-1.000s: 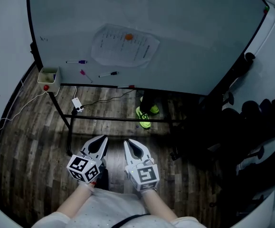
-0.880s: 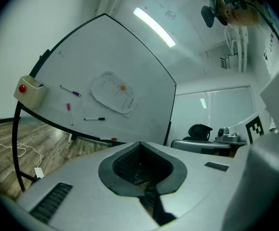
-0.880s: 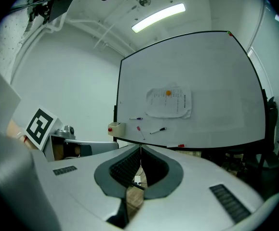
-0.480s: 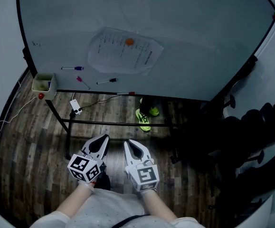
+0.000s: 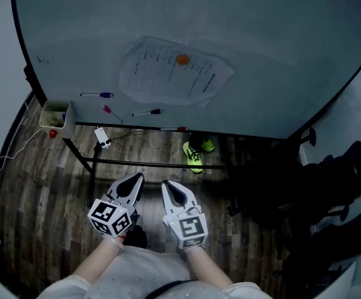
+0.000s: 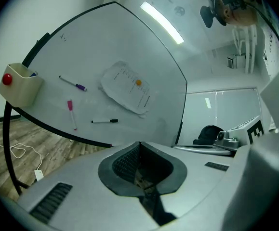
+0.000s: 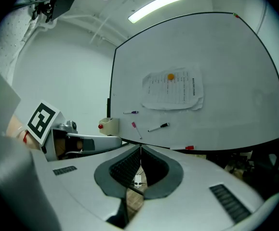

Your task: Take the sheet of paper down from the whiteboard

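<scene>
A printed sheet of paper (image 5: 171, 72) hangs on the whiteboard (image 5: 280, 55), pinned near its top by an orange round magnet (image 5: 182, 59). The same paper (image 6: 127, 87) shows in the left gripper view, and the paper (image 7: 174, 90) with its magnet (image 7: 170, 76) in the right gripper view. My left gripper (image 5: 134, 180) and right gripper (image 5: 168, 187) are side by side near my body, well short of the board. Both are shut with nothing between the jaws.
Three markers cling to the board below the paper: purple (image 5: 96, 94), pink (image 5: 111, 113), black (image 5: 146, 112). A beige holder (image 5: 57, 118) with a red magnet hangs at the board's left edge. A red eraser (image 5: 175, 129) lies on the ledge. Dark chairs (image 5: 342, 185) stand right.
The board and paper have grown larger and shifted right in the head view as I move toward them. Both grippers stay shut and side by side.
</scene>
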